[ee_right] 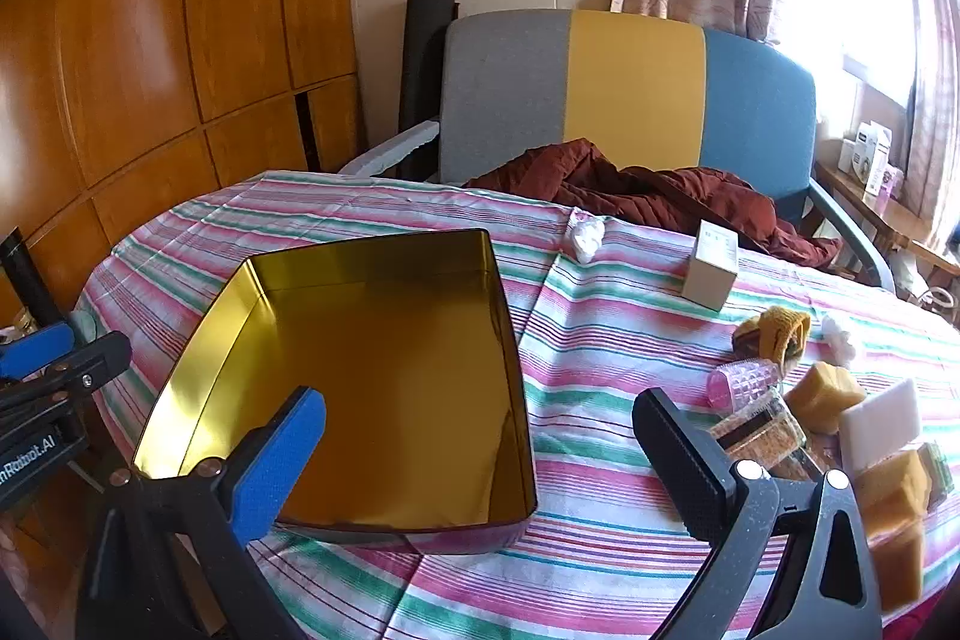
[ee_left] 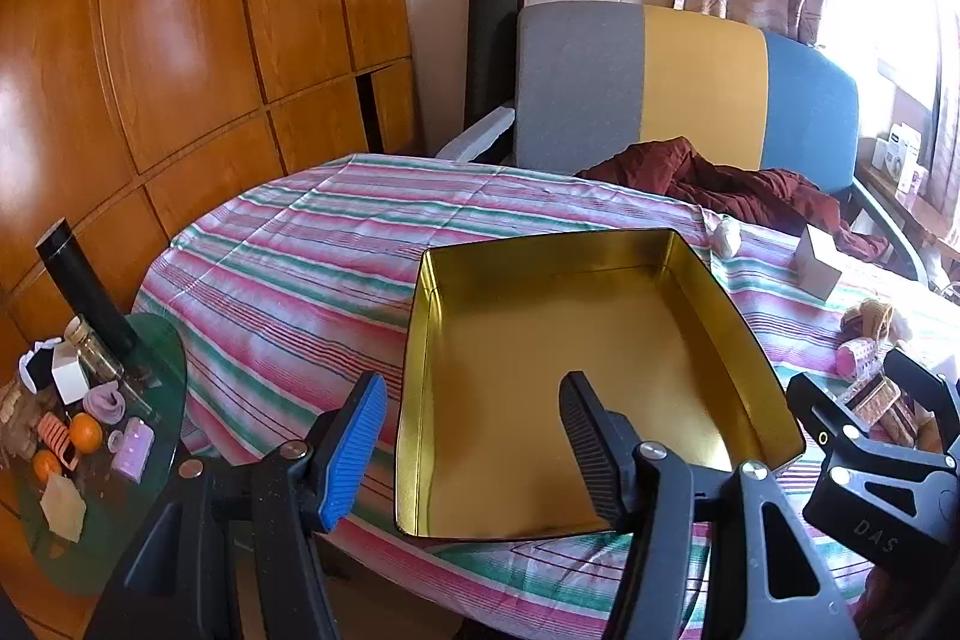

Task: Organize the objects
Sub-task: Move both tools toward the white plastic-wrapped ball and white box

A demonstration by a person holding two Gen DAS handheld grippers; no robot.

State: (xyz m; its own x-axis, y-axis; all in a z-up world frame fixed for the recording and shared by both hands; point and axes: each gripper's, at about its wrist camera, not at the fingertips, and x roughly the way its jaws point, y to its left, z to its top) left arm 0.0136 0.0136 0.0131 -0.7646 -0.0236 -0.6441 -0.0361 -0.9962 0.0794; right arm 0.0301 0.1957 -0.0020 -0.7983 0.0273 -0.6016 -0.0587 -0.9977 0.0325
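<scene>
Left gripper (ee_left: 474, 436), jaws apart and empty, over the near-left rim of a gold tin box (ee_left: 576, 388). Right gripper (ee_right: 480, 442), jaws apart and empty, above striped tablecloth (ee_right: 600, 340) between tin and a cluster of loose items. Tin empty on the table, shiny, rectangular, thin-walled. Cluster at right: pink ribbed roller (ee_right: 741, 383), tan sponge blocks (ee_right: 831, 394), white foam block (ee_right: 881, 421). Likely risks: slick tin sliding if nudged; soft sponges squashing or slipping from ridged pads.

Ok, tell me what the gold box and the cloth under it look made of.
Gold box: looks like thin sheet metal, a tin, with glossy gold inside walls that mirror the light and crisp folded corners. Striped cloth: woven fabric, probably cotton, matte, with creases and fold lines.
</scene>
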